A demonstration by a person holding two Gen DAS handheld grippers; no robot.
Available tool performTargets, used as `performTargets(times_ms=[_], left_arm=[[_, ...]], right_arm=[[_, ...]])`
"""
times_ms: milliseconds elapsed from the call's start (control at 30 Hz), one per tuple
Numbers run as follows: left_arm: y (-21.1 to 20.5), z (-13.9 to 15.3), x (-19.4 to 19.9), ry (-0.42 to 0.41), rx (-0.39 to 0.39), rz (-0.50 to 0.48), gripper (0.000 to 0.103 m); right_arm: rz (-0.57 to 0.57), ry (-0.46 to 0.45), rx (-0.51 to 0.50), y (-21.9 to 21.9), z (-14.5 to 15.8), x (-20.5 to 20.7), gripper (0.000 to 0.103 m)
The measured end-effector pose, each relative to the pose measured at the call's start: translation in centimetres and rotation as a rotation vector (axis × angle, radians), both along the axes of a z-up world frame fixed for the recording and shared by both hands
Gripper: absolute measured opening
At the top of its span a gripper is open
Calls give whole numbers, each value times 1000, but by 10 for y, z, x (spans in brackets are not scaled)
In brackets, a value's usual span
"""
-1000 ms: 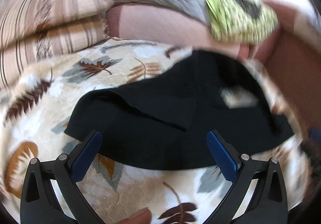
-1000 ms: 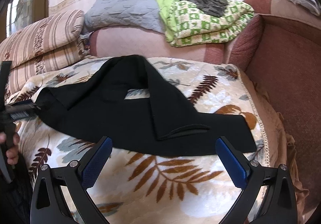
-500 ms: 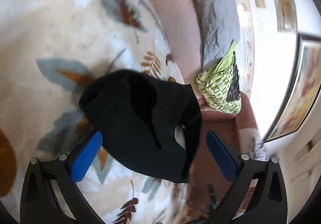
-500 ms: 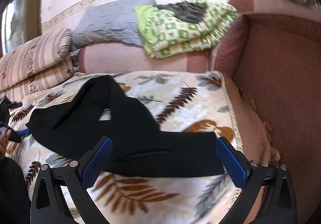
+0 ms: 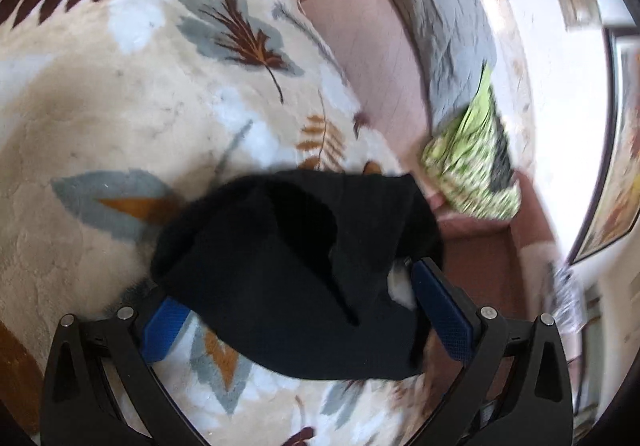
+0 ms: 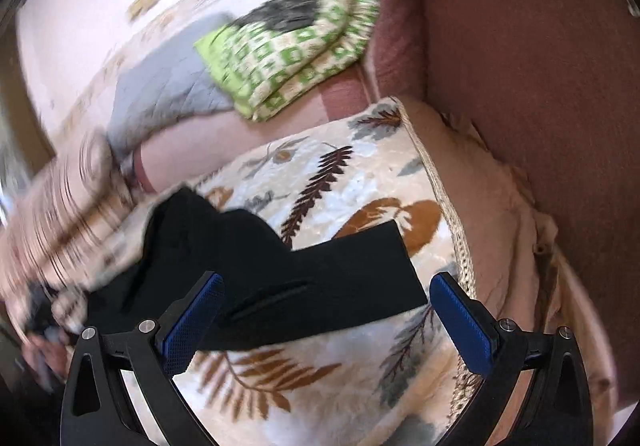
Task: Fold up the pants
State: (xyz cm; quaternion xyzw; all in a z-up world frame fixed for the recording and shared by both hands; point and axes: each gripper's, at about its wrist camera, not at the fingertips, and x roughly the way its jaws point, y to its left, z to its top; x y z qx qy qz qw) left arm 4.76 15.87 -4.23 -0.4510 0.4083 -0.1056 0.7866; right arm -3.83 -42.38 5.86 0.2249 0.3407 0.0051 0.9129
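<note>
The black pants [image 5: 288, 278] lie rumpled on a leaf-print blanket [image 5: 120, 106] spread over a sofa, only partly folded by the look of it. The left gripper [image 5: 296, 306] hangs over the bunched end with its jaws wide apart, cloth between and under them but nothing pinched. To do this step well, I'd say it should come down on one clean edge, not a wad of layers, and close firmly before any lift. The right gripper [image 6: 328, 306], jaws likewise apart, hovers over the flat leg end [image 6: 360, 274]; it should take that hem squarely so the two ends travel level.

The left view shows the heap and a white scrap [image 5: 400, 286] by the jaw. The right view alone shows the straight hem, the sofa arm [image 6: 540, 86] and a green checked quilt [image 6: 296, 58] behind.
</note>
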Motion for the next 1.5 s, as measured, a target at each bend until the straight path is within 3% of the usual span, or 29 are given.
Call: performTargets(times_ms=[100, 167, 267, 333, 433, 633, 700, 767, 833, 867, 933, 967, 1067, 1200, 1300, 1500], left_arm=[[-10, 0, 5, 29, 79, -34, 103], [-11, -1, 5, 37, 98, -34, 98], [-7, -3, 3, 52, 103, -16, 84], [-3, -5, 2, 51, 91, -6, 84], [-6, -5, 2, 56, 105, -1, 85], [-13, -3, 7, 56, 136, -6, 90], [-14, -3, 7, 53, 133, -8, 93], [-14, -2, 8, 52, 137, -17, 93], [-13, -2, 7, 50, 136, -12, 91], [-11, -1, 5, 53, 148, 1, 82], [-7, 1, 2, 58, 181, 36, 46], [-4, 0, 2, 60, 175, 45, 4], [-1, -2, -4, 82, 177, 76, 3], [6, 19, -27, 80, 197, 97, 3], [25, 33, -57, 73, 257, 101, 3], [83, 29, -102, 105, 266, 178, 3]], right_arm=[[-85, 63, 217, -32, -22, 5, 95], [-117, 131, 332, -47, -42, 11, 67], [-160, 198, 460, -61, -68, 20, 60], [-186, 236, 507, -67, -81, 24, 60], [-244, 274, 533, -78, -95, 26, 57], [-220, 261, 524, -84, -100, 40, 56], [-207, 262, 531, -84, -100, 40, 49], [-192, 268, 549, -83, -101, 40, 29], [-175, 287, 553, -81, -104, 42, 22], [-172, 296, 538, -79, -104, 43, 19], [-172, 301, 512, -77, -104, 45, 12], [-173, 304, 502, -77, -104, 46, 8], [-176, 307, 470, -74, -101, 45, 4], [-144, 337, 459, -68, -99, 31, 3], [-59, 359, 484, -59, -95, 14, 3], [109, 429, 464, -14, -95, -10, 3]])
